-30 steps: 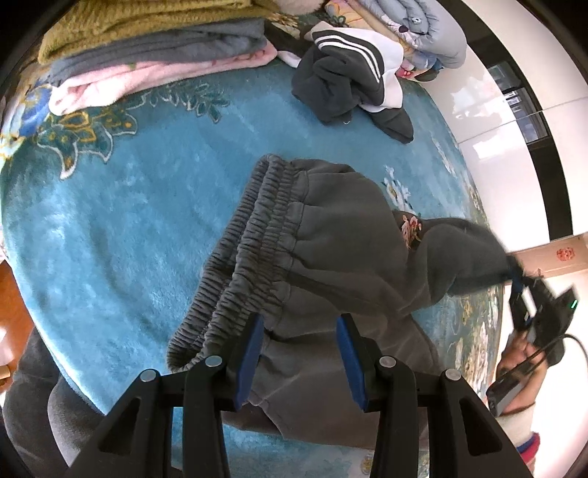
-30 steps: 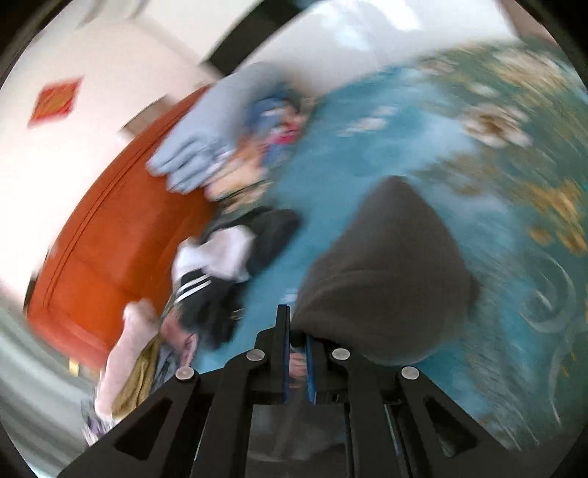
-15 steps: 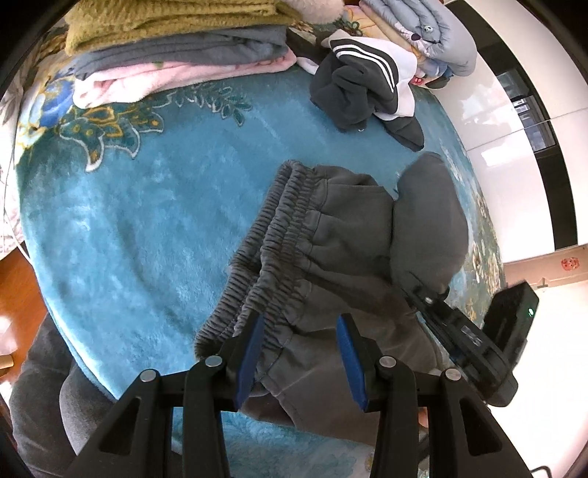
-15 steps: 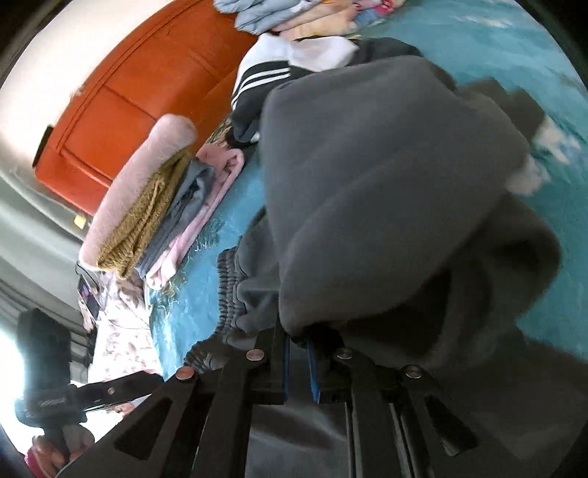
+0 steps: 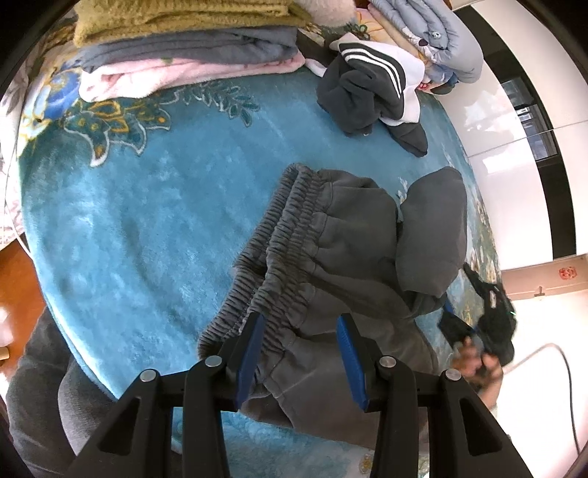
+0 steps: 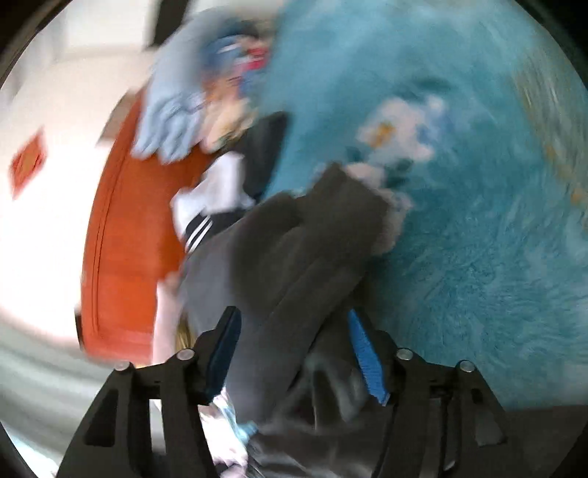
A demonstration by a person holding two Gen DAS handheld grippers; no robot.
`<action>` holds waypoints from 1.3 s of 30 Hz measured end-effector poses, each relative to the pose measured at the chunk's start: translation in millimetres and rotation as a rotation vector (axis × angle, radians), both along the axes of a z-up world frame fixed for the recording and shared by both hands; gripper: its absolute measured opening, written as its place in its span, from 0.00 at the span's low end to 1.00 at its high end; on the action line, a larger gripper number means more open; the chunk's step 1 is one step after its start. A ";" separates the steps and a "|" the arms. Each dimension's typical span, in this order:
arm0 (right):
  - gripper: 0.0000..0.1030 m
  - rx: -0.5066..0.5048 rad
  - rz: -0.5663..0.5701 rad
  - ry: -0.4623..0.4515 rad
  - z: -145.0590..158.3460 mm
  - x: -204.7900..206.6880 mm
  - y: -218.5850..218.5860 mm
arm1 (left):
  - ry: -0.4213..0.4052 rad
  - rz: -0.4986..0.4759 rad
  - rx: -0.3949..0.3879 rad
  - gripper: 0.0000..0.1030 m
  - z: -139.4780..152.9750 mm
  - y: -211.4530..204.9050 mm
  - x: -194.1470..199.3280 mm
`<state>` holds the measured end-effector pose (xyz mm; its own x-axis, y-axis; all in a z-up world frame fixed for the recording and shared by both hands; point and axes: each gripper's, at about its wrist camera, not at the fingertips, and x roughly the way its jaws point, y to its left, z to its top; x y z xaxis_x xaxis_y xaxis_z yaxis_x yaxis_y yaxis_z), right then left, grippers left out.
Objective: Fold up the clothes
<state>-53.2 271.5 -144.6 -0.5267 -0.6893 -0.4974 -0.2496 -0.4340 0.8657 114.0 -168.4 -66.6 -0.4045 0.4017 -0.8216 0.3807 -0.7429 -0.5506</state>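
Grey sweatpants (image 5: 341,257) lie on the blue floral blanket (image 5: 147,220), elastic waistband to the left, one leg folded over onto the body at the right. My left gripper (image 5: 299,353) is open, its jaws astride the waistband's near end. My right gripper (image 6: 294,353) is open over the folded leg (image 6: 305,250); the view is blurred. In the left wrist view it shows at the right edge (image 5: 477,320), just off the fabric.
A stack of folded clothes, yellow, grey and pink (image 5: 191,47), lies at the back left. A dark jacket with white stripes (image 5: 375,92) and light blue bedding (image 5: 441,33) lie at the back. An orange headboard (image 6: 121,239) stands behind.
My right gripper carried the pants leg over onto the body, then opened and let it go, pulling back to the right. My left gripper stayed open at the waistband.
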 end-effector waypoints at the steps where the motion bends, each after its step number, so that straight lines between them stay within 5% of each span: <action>1: 0.62 -0.046 -0.038 -0.033 -9.6 -7.5 6.0 | 0.003 0.002 -0.003 0.44 1.7 -1.3 0.8; 5: 0.60 -0.152 -0.117 -0.062 -23.4 -16.8 8.7 | -0.001 0.003 -0.019 0.44 3.8 -4.7 4.0; 7: 0.28 -0.187 -0.153 -0.064 -23.4 -18.9 11.4 | -0.010 0.007 -0.022 0.44 1.7 -5.4 5.0; 10: 0.16 -0.134 -0.140 -0.016 -0.2 -19.0 16.1 | -0.019 0.007 -0.022 0.44 -0.5 -5.1 5.5; 21: 0.14 0.342 -0.385 0.238 135.7 58.4 187.7 | -0.021 -0.006 -0.021 0.44 -4.9 -2.1 1.0; 25: 0.14 0.405 -0.515 0.143 126.9 75.4 249.2 | -0.023 0.000 -0.025 0.44 -5.3 -3.7 2.2; 33: 0.14 0.487 -0.548 -0.141 54.9 86.6 299.6 | -0.019 0.015 -0.074 0.44 3.6 -7.6 5.5; 38: 0.18 0.473 -0.523 -0.148 52.3 82.1 305.6 | -0.019 0.038 -0.103 0.54 6.5 -11.4 9.9; 39: 0.27 0.475 -0.518 -0.145 55.0 82.3 307.2 | -0.018 0.039 -0.101 0.55 6.6 -11.9 10.8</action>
